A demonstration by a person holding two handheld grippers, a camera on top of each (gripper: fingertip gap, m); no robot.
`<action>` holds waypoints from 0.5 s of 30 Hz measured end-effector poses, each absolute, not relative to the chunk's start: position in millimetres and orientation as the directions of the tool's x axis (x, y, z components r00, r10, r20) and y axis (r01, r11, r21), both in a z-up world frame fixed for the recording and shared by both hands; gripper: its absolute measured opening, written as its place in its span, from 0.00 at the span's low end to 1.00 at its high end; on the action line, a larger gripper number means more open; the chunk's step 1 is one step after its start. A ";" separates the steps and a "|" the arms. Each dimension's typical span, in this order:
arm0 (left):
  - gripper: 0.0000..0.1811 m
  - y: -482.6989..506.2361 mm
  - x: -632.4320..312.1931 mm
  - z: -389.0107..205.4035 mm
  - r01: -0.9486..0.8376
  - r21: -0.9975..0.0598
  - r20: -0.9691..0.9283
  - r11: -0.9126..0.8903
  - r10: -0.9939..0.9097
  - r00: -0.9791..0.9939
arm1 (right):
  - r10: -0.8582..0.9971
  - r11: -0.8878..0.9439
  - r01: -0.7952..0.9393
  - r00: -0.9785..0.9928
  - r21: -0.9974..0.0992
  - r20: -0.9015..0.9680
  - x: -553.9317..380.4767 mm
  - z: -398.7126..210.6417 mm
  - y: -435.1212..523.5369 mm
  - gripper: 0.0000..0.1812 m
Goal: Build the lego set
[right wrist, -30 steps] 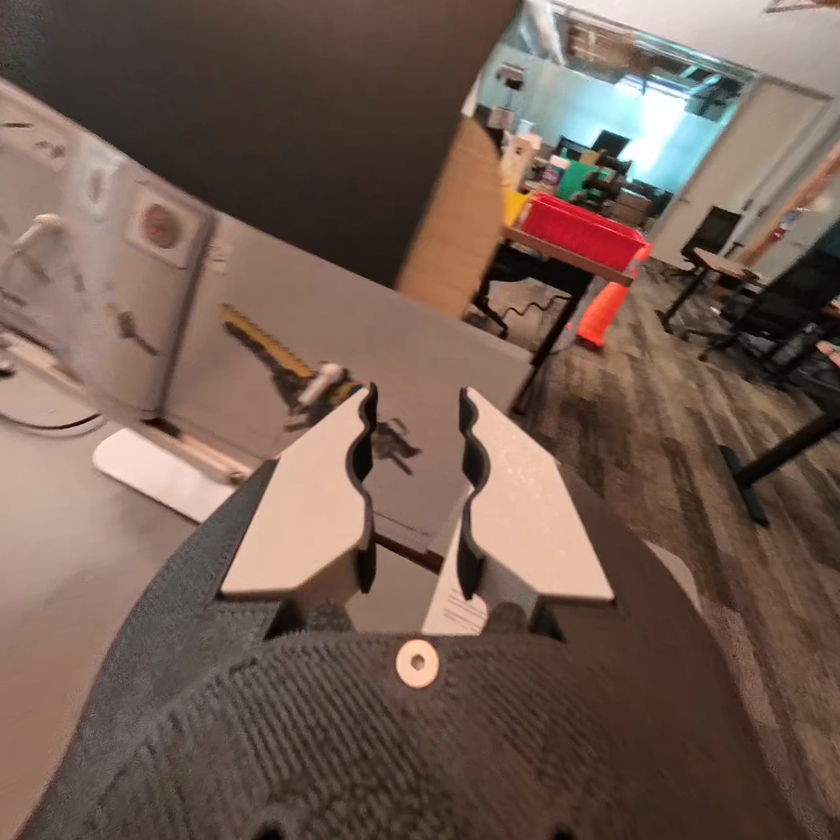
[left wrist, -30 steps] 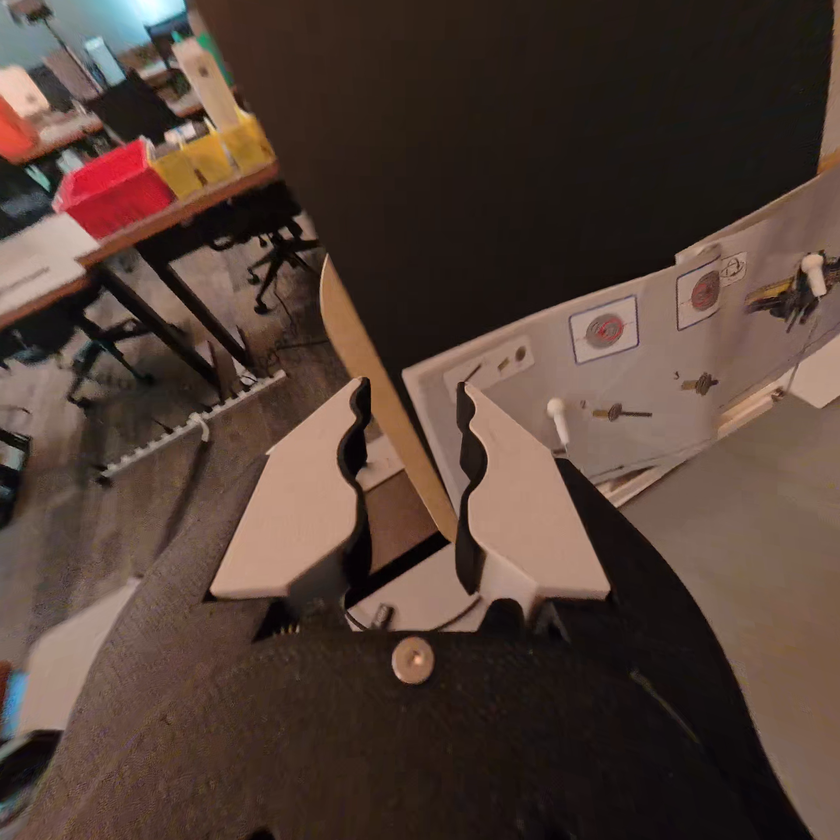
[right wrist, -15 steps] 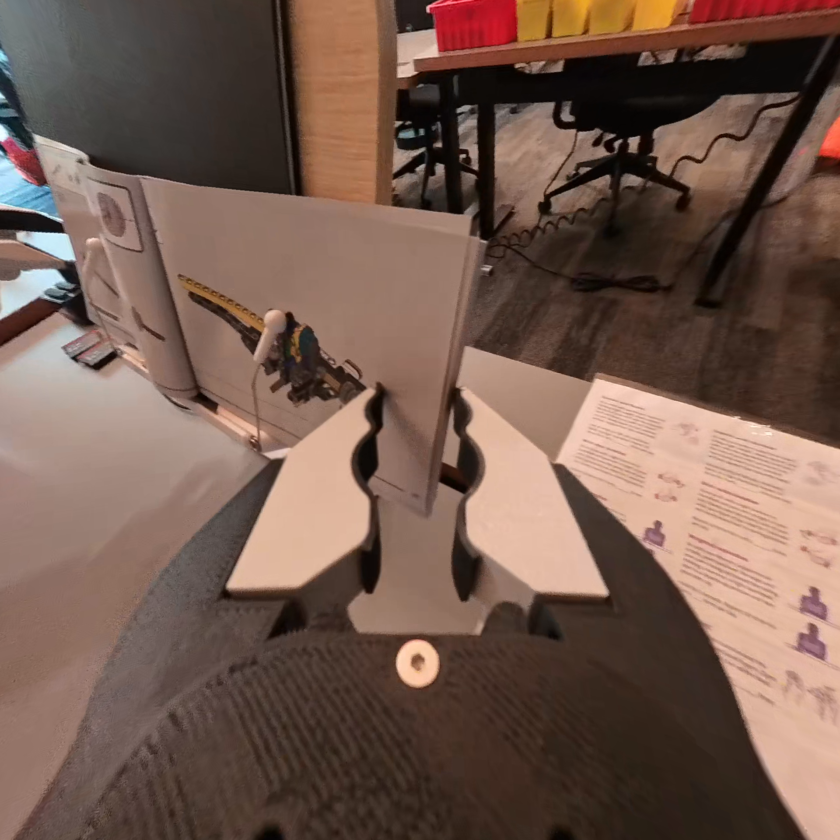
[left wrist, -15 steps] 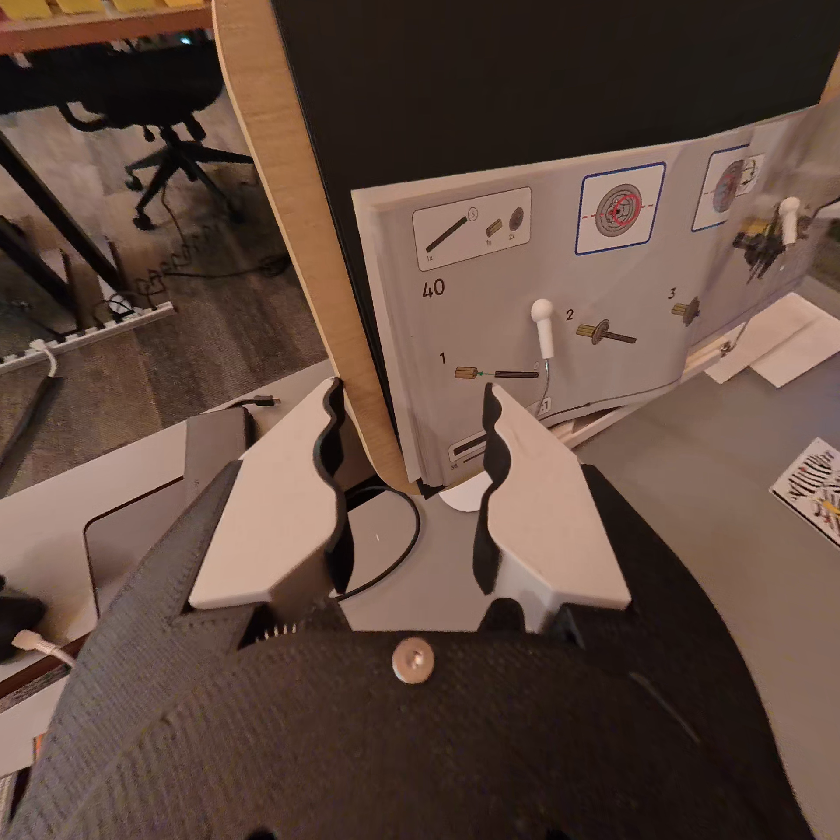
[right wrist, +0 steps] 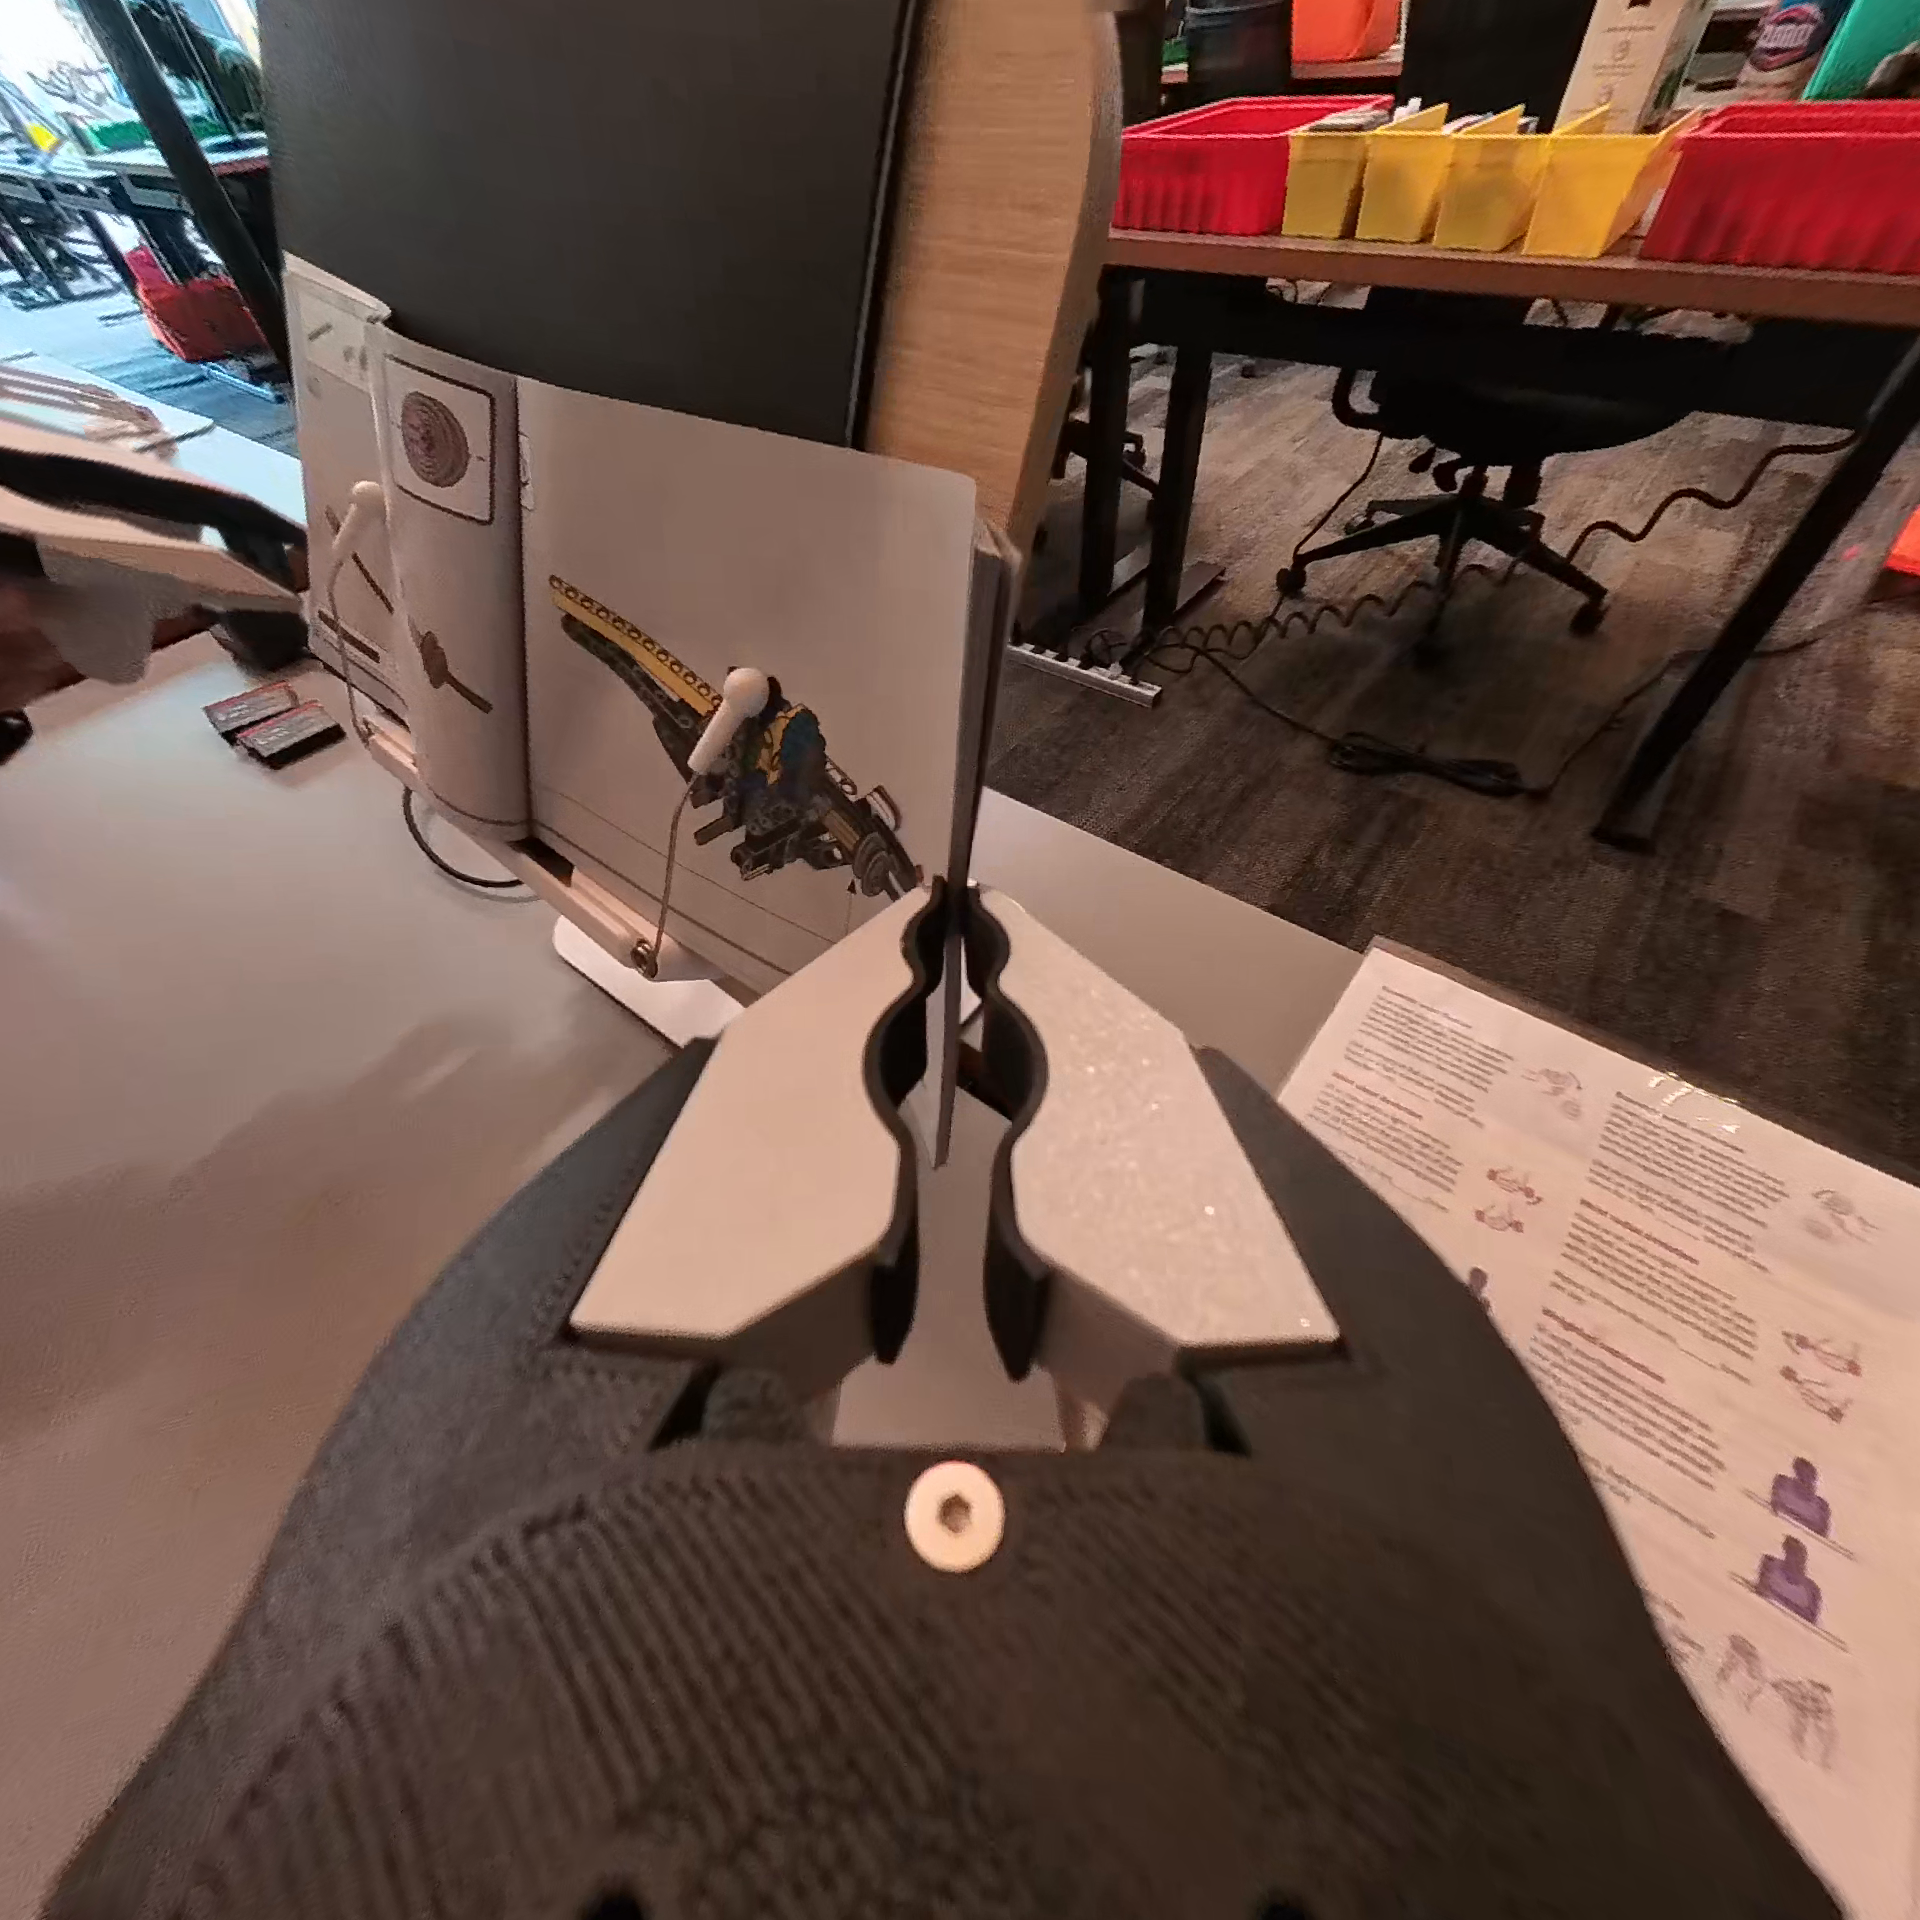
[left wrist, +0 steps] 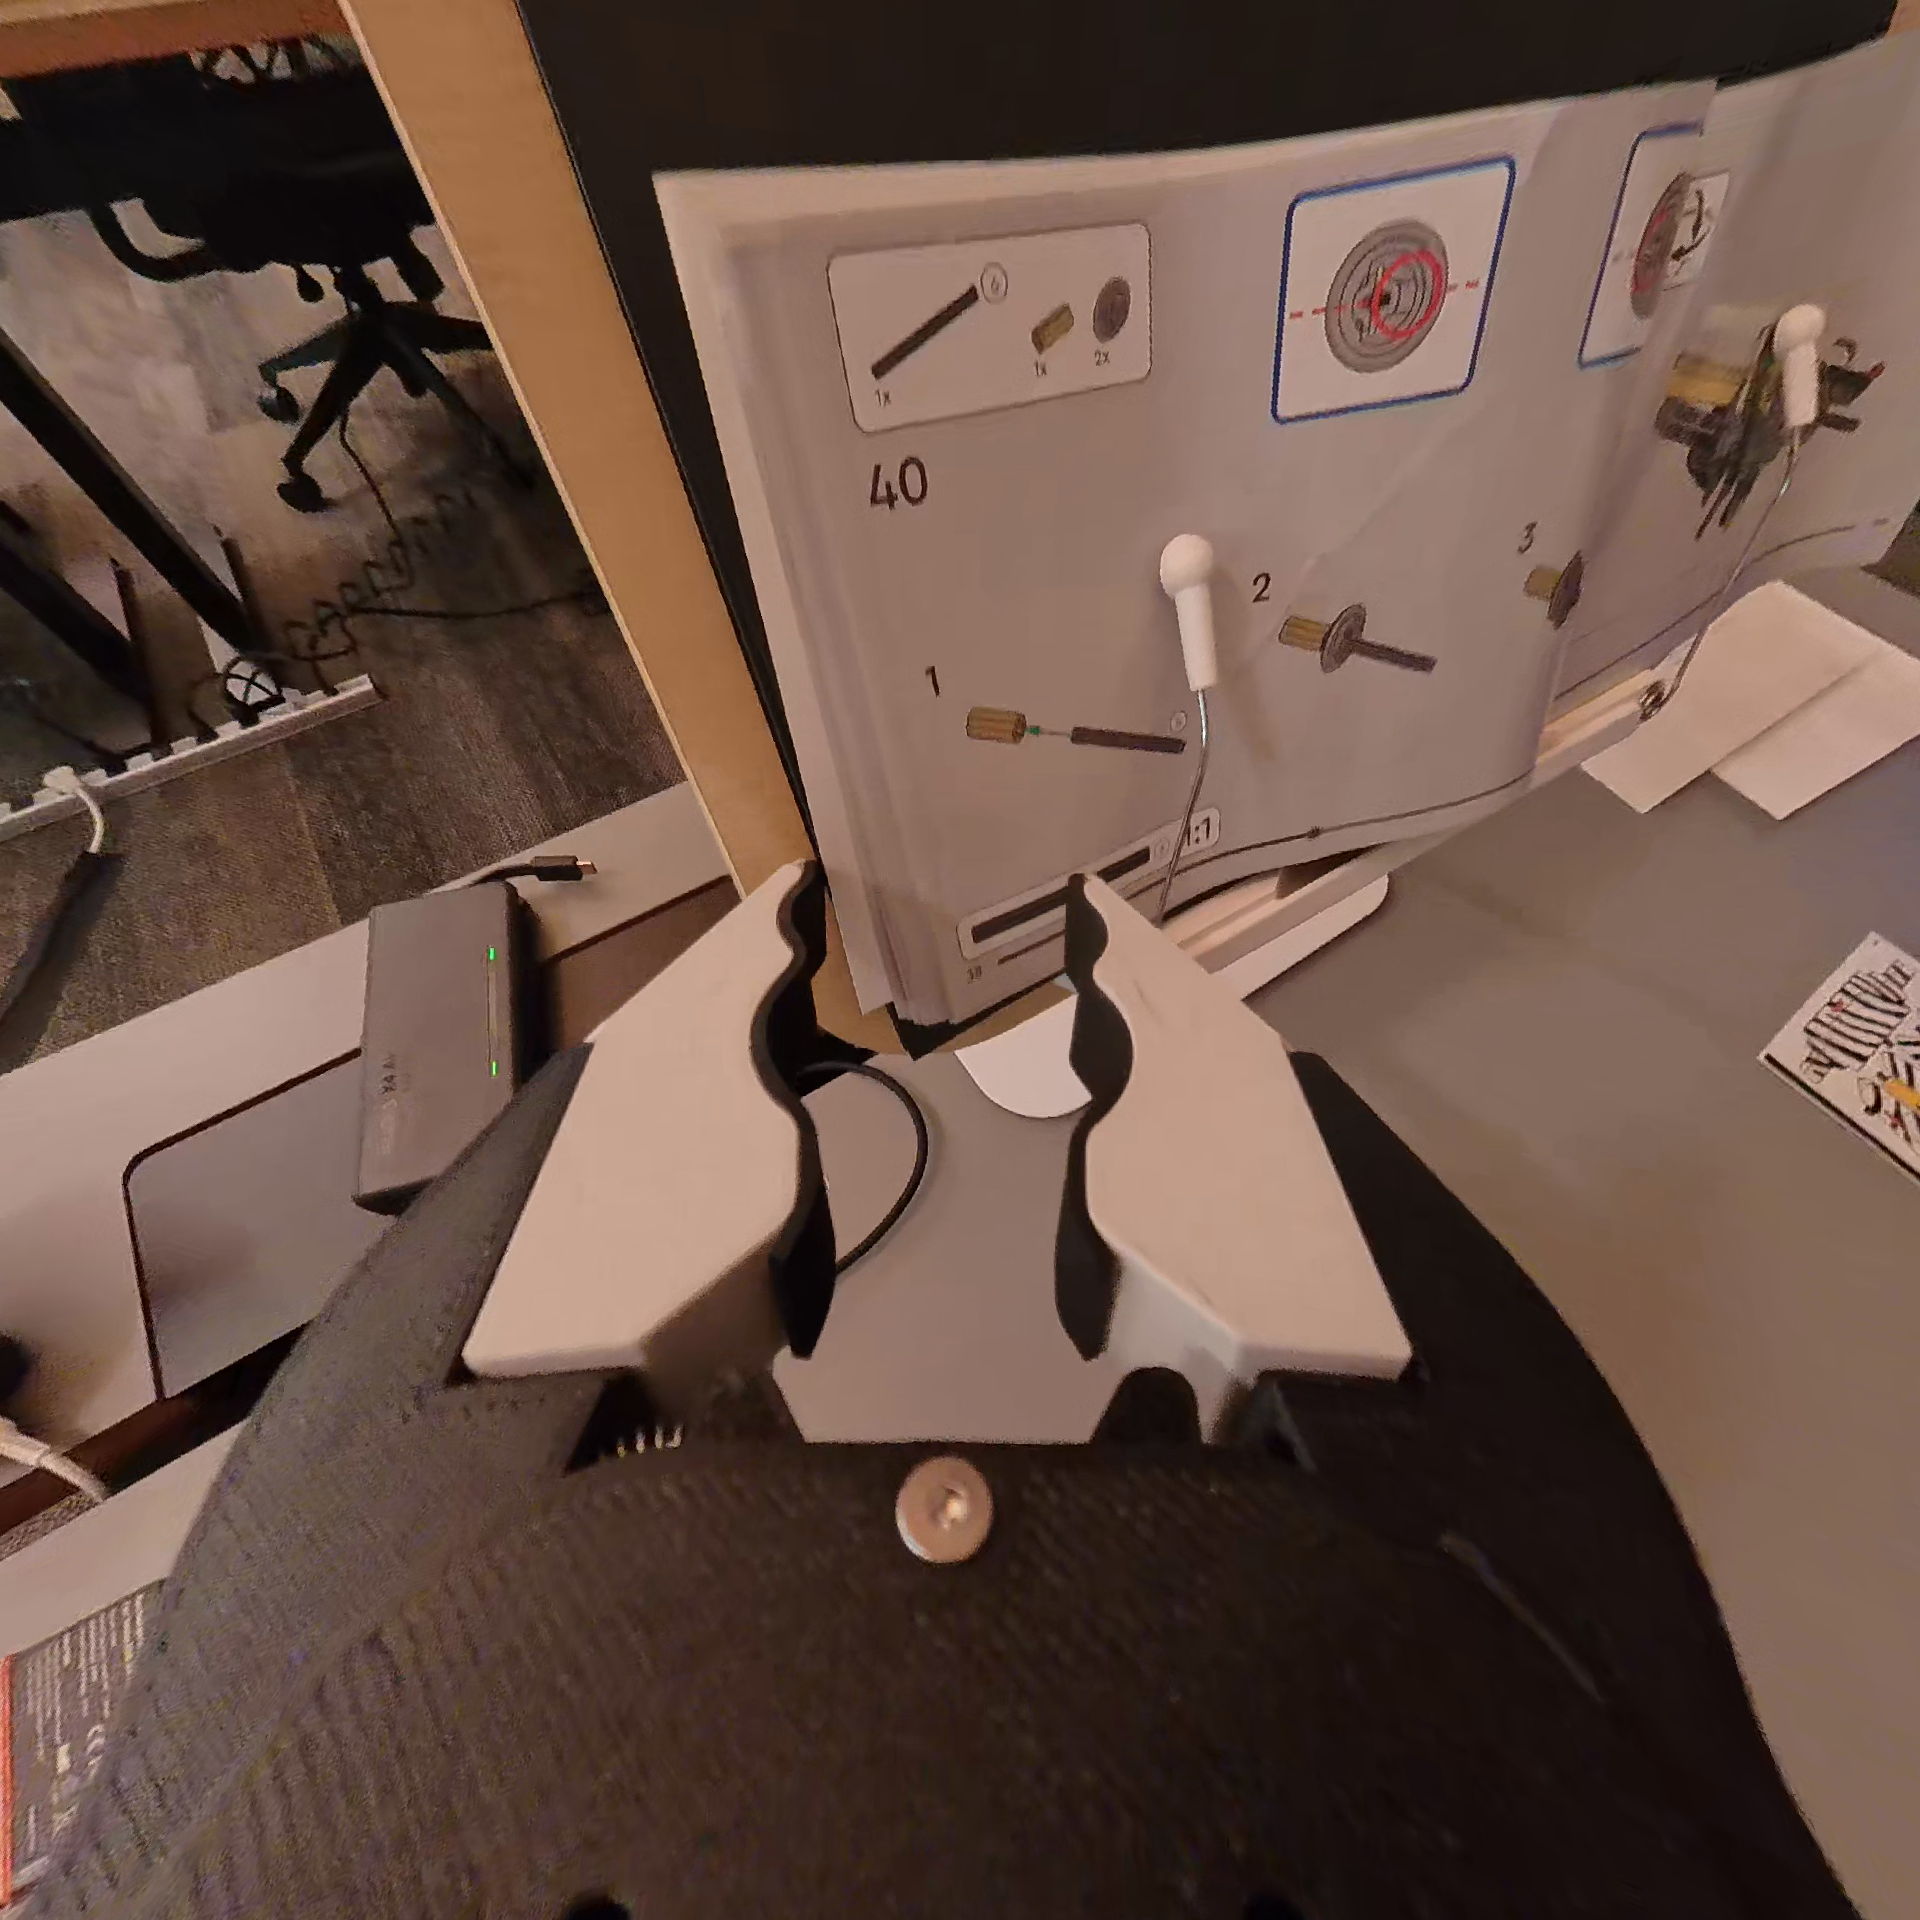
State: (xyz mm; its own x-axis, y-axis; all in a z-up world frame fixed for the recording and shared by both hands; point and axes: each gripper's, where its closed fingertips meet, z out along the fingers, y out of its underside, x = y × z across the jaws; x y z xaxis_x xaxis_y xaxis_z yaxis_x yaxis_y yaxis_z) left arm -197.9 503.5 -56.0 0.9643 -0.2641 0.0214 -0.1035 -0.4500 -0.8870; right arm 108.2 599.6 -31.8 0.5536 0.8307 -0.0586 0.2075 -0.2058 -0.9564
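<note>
The lego instruction booklet (left wrist: 1039,540) stands open on a white stand (left wrist: 1299,914) on the grey table, in front of a dark panel. Two wire arms with white tips (left wrist: 1184,592) hold its pages flat. My left gripper (left wrist: 943,883) is open and empty, its tips just in front of the booklet's lower left corner. In the right wrist view the booklet (right wrist: 748,582) shows from the right side. My right gripper (right wrist: 954,899) is shut on the lower right edge of the booklet's outer page (right wrist: 977,727). No lego parts are in view.
A black hub box (left wrist: 436,1029) with a cable lies left of the stand. A sticker sheet (left wrist: 1860,1049) and white papers (left wrist: 1766,707) lie to the right. A printed sheet (right wrist: 1621,1247) lies at the table's right edge. Small black cards (right wrist: 270,717) lie behind the stand. My hands' fingertips stand some 35 cm from each other.
Both grippers swung down from looking across the room to the booklet. The right gripper closed on the page's right edge. The left gripper opened wider near the lower left corner.
</note>
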 end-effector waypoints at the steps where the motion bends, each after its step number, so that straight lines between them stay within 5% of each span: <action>1: 0.24 502.8 -197.3 -58.8 -0.110 -0.886 0.015 -0.451 -0.264 0.964 | 0.831 -0.210 0.204 0.553 -0.956 -0.064 108.6 -31.9 599.9 0.00; 15: 0.17 494.7 -197.8 -51.5 0.004 -0.923 0.107 -0.385 -0.248 0.963 | 0.804 -0.203 0.218 0.594 -0.955 -0.036 108.9 -33.9 605.1 0.00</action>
